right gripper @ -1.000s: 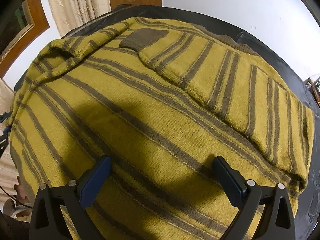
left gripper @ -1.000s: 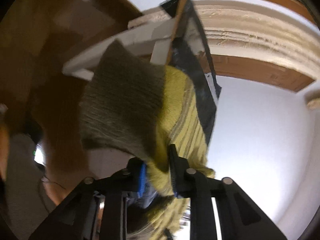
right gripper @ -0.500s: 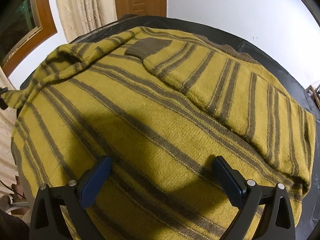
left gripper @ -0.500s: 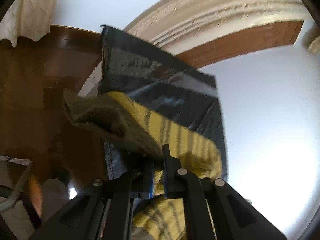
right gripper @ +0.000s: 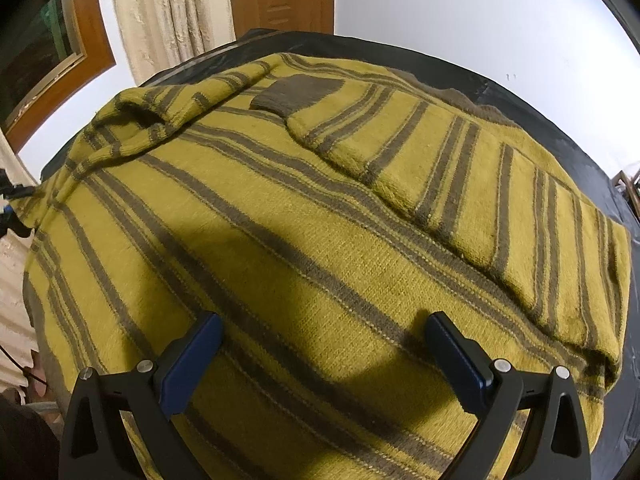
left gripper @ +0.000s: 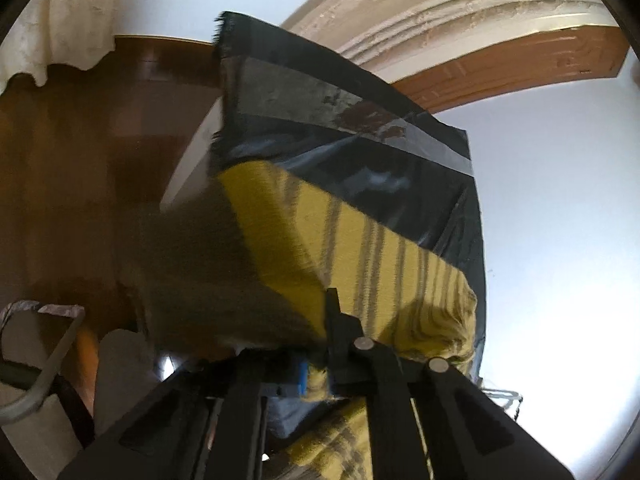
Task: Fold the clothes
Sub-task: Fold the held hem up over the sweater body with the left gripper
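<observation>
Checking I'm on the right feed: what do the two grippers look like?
Both match. The right gripper has matte black angular arms, silver round pivot pins and dark blue pads lining the jaws. The left gripper has the same black arms and silver pins, with a brighter blue pad showing. No cables, markings or sleeves visible.

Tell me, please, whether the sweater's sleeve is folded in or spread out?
Folded in: one sleeve lies across the sweater body, cuff toward the middle.

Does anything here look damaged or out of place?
The black table cover looks worn: a reddish-brown scuffed patch shows near its far corner, and its left edge is frayed. The striped sweater shows no damage. Its one corner hangs off the table, pinched in the left gripper.
</observation>
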`<act>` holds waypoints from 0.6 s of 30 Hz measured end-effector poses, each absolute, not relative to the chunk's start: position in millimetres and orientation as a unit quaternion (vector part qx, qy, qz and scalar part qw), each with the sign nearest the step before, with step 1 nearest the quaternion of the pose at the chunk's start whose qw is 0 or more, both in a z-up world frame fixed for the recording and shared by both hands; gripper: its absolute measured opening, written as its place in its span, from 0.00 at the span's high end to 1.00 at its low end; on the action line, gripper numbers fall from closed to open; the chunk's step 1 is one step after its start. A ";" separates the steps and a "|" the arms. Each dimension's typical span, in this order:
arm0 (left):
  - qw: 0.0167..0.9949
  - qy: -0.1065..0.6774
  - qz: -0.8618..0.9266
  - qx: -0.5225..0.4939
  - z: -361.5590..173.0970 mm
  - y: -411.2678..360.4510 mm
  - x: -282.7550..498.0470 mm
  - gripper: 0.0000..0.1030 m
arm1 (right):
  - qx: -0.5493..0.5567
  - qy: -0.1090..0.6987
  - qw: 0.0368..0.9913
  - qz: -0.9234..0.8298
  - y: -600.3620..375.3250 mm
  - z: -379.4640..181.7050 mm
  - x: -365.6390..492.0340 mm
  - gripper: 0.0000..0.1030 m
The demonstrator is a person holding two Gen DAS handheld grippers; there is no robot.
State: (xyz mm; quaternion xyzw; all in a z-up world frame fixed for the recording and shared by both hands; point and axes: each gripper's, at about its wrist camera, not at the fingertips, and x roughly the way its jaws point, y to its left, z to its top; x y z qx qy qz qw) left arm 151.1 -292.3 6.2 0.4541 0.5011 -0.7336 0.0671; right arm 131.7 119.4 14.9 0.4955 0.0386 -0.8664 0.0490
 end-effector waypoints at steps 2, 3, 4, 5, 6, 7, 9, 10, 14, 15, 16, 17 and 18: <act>0.060 0.495 -0.743 0.447 16.6 -295.7 144.3 0.94 | 0.498 0.037 0.045 -0.865 118.6 15.1 131.0 0.00; 0.057 0.492 -0.748 0.443 22.3 -297.8 141.0 0.94 | 0.499 0.036 0.043 -0.865 118.6 15.2 131.1 0.00; 0.053 0.489 -0.752 0.438 28.0 -300.7 136.6 0.94 | 0.500 0.035 0.041 -0.865 118.4 15.3 131.0 0.00; 0.049 0.487 -0.756 0.434 33.8 -304.3 131.2 0.94 | 0.500 0.033 0.038 -0.864 118.2 15.3 130.8 0.00; 0.045 0.485 -0.761 0.429 40.7 -308.2 125.6 0.94 | 0.501 0.032 0.036 -0.864 118.0 15.2 130.6 0.00; 0.040 0.481 -0.766 0.424 48.7 -312.4 119.8 0.94 | 0.501 0.030 0.033 -0.864 117.9 15.2 130.4 0.00; 0.030 0.473 -0.777 0.414 65.5 -320.7 108.2 0.94 | 0.502 0.026 0.027 -0.864 117.5 15.0 130.2 0.00; 0.022 0.467 -0.784 0.407 75.0 -324.1 100.6 0.94 | 0.501 0.024 0.022 -0.865 117.5 15.2 130.5 0.00; -0.013 0.437 -0.814 0.382 111.1 -335.5 63.7 0.94 | 0.502 0.011 0.001 -0.865 117.9 14.7 130.7 0.00; -0.019 0.430 -0.820 0.377 118.9 -337.7 54.1 0.94 | 0.502 0.008 -0.004 -0.865 117.7 14.4 130.2 0.00; -0.026 0.422 -0.826 0.372 126.4 -340.0 43.4 0.94 | 0.502 0.005 -0.009 -0.865 117.5 14.3 130.0 0.00; -0.032 0.415 -0.832 0.367 133.3 -342.3 32.9 0.94 | 0.503 0.002 -0.015 -0.864 117.3 14.2 129.8 0.00; -0.035 0.407 -0.837 0.364 139.3 -344.5 23.4 0.94 | 0.503 -0.001 -0.019 -0.864 117.1 14.1 129.8 0.00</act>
